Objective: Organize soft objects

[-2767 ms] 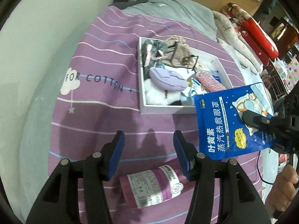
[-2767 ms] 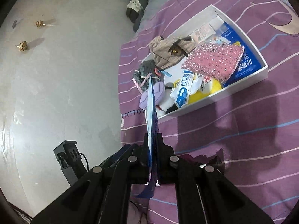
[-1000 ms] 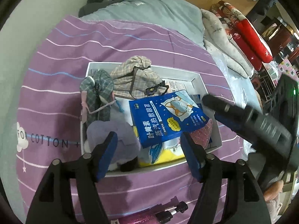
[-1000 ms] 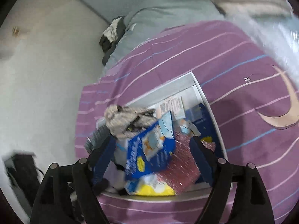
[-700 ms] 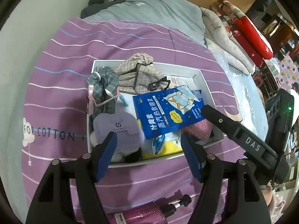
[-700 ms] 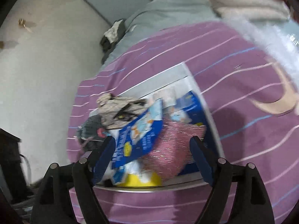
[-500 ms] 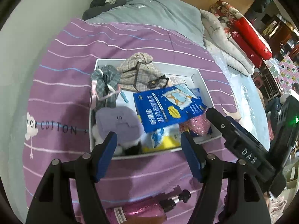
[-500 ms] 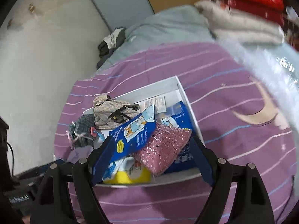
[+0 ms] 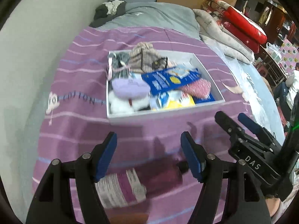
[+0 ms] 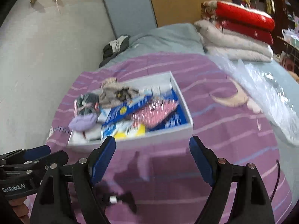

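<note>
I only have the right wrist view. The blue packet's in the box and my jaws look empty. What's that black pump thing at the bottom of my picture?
Observer: It belongs to a purple bottle with a white label, lying on its side on the bedspread, outside the box.
Operator: Is the left gripper holding it?
Observer: No. The left gripper is open and empty above it.
Operator: Anyone nearby?
Observer: A person sits at the far right edge.

Left gripper (image 9: 148, 156): we held it angled downward, jaws wide apart, nothing between them.
Right gripper (image 10: 152, 160): we kept its jaws spread too, empty.
</note>
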Demonstrator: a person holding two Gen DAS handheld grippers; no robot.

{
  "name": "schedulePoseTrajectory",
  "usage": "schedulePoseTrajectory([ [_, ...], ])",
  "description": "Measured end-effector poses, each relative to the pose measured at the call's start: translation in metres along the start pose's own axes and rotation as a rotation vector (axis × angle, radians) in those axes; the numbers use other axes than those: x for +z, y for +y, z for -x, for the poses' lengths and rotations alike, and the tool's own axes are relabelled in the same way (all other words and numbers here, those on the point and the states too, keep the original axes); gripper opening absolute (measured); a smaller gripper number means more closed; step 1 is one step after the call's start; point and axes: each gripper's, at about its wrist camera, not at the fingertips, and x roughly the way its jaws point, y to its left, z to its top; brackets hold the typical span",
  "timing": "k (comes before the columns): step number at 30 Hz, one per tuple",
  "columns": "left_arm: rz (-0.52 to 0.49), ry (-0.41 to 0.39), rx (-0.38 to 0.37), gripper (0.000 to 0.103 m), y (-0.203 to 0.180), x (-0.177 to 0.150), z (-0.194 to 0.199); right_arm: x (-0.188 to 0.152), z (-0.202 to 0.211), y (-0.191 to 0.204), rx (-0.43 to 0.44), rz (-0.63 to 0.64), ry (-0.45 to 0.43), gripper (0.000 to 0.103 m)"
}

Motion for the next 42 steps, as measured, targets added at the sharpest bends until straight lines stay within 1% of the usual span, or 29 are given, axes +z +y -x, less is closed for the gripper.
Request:
schedulePoseTrajectory([
  [4,0.002,-0.012,-0.005,0.071,-0.001,-0.022,0.008,-0.025,0.015,0.005,-0.002,0.039,0.018,0.082],
  [6,-0.011,-0.013,0.006,0.071,-0.001,-0.034,0.012,-0.039,0.026,0.01,0.008,0.066,0.022,0.082],
  [8,-0.025,-0.033,0.025,0.071,-0.001,-0.046,0.018,-0.05,0.036,0.014,0.027,0.086,0.023,0.082],
  [11,-0.052,-0.082,0.03,0.071,-0.001,-0.067,0.03,-0.069,0.058,0.017,0.04,0.104,-0.028,0.082],
  [13,-0.059,-0.141,0.023,0.071,0.0,-0.083,0.041,-0.083,0.075,0.019,0.048,0.11,-0.072,0.082],
  [15,-0.069,-0.205,0.033,0.071,-0.002,-0.096,0.048,-0.095,0.09,0.021,0.052,0.114,-0.114,0.082],
  [17,-0.071,-0.264,0.059,0.071,-0.004,-0.11,0.054,-0.103,0.101,0.022,0.029,0.109,-0.15,0.082],
  [20,-0.085,-0.31,0.082,0.071,-0.009,-0.12,0.054,-0.117,0.112,0.019,-0.01,0.094,-0.218,0.082],
  [22,-0.094,-0.301,0.097,0.071,-0.012,-0.122,0.048,-0.119,0.115,0.014,-0.007,0.077,-0.243,0.083],
  [24,-0.098,-0.28,0.102,0.071,-0.011,-0.122,0.04,-0.118,0.116,0.01,-0.012,0.062,-0.25,0.083],
  [26,-0.073,-0.267,0.099,0.071,-0.006,-0.122,0.035,-0.119,0.117,0.009,-0.025,0.055,-0.257,0.086],
  [28,-0.047,-0.264,0.079,0.071,-0.001,-0.124,0.035,-0.119,0.114,0.01,-0.041,0.06,-0.247,0.103],
  [31,-0.015,-0.28,0.058,0.071,0.005,-0.125,0.038,-0.119,0.104,0.011,-0.022,0.073,-0.207,0.103],
  [33,-0.02,-0.289,0.059,0.071,0.004,-0.127,0.039,-0.121,0.101,0.013,-0.047,0.079,-0.197,0.103],
  [38,-0.04,-0.314,0.06,0.071,0.0,-0.13,0.043,-0.123,0.107,0.014,-0.04,0.089,-0.226,0.103],
  [42,-0.04,-0.317,0.06,0.071,0.001,-0.129,0.043,-0.123,0.107,0.014,-0.041,0.088,-0.222,0.103],
])
